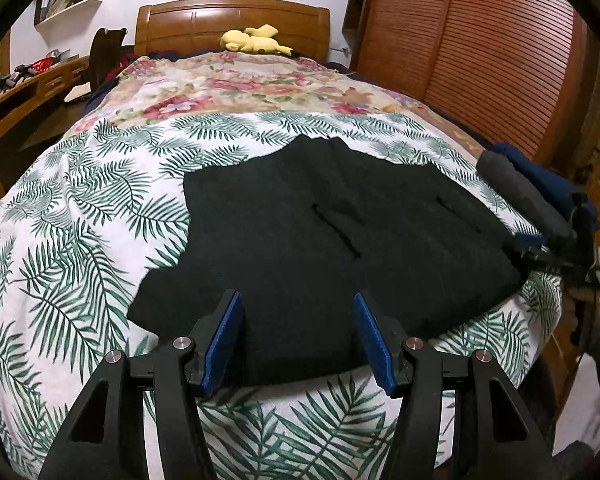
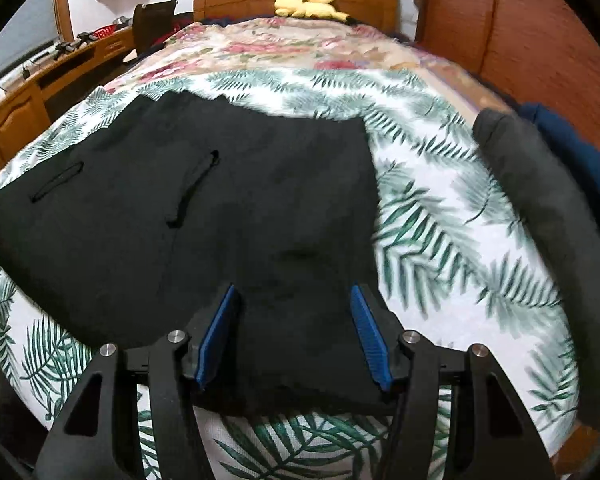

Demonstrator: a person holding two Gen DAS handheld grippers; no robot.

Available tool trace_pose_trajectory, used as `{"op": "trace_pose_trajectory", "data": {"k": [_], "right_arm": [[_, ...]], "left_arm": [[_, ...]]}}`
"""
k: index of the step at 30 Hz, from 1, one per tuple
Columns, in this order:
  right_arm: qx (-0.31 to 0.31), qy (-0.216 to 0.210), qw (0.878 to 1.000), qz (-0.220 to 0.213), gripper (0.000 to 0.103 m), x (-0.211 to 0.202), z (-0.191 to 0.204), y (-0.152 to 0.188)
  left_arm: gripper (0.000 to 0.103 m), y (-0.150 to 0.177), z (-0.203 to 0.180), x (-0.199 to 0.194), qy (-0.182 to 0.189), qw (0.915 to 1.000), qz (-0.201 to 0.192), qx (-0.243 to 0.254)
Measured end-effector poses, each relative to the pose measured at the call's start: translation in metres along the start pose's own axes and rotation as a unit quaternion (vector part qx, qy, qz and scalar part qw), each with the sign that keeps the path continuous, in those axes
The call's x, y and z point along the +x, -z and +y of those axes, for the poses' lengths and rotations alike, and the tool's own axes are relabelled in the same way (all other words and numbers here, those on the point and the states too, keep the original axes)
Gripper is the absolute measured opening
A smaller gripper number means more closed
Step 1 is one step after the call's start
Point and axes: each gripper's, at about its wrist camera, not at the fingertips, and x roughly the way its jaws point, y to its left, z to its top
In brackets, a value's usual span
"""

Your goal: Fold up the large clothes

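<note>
Your left tool (image 1: pixel 298 334) and right tool (image 2: pixel 294 330): jaws apart, nothing gripped. Black fabric garment (image 1: pixel 300 220) lies flat on palm-leaf printed bed sheet (image 1: pixel 80 220), under both tools.

My matt black plastic left gripper (image 1: pixel 300 338) carries ribbed blue pads (image 1: pixel 225 344) and shiny metal pins. The black garment (image 1: pixel 320 232) is matt, finely napped cloth; the palm-leaf sheet (image 1: pixel 80 220) smooth cotton-like fabric; the headboard (image 1: pixel 232 20) glossy varnished wood.

Black garment (image 1: pixel 300 240) on a white sheet (image 1: pixel 80 208) printed with green palm fronds; floral pink-and-cream bedspread (image 1: pixel 240 84); yellow plush toy (image 1: pixel 254 40); blue claw pads (image 1: pixel 224 344).
</note>
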Motion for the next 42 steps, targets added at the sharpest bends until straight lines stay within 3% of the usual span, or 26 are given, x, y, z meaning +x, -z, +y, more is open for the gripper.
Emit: {"op": "trace_pose_trajectory", "data": {"k": [3,11,16,19,30,42], "right_arm": [[-0.01,0.008,1.0,-0.022,0.06,-0.017,0.008,-0.008],[-0.054,-0.066,0.995,-0.048,0.06,-0.031,0.07,-0.024],[-0.092,-0.104,0.99,-0.032,0.06,-0.01,0.111,-0.025],[-0.113,-0.104,0.988,0.017,0.06,0.019,0.127,-0.017],[-0.089,-0.115,0.989,0.011,0.06,0.036,0.125,-0.004],[-0.085,-0.124,0.989,0.002,0.06,0.037,0.123,-0.002]], "left_arm": [[0.06,0.004,0.0,0.001,0.0,1.0,0.002,-0.001],[0.06,0.006,0.0,-0.004,-0.005,1.0,0.006,0.0],[0.06,0.01,0.003,-0.013,-0.012,0.9999,-0.002,-0.005],[0.06,0.012,0.008,-0.018,-0.019,0.9997,-0.007,-0.011],[0.06,0.023,0.032,-0.008,-0.044,0.9977,0.004,-0.051],[0.06,0.03,0.04,0.015,-0.031,0.9958,0.027,-0.082]]}}
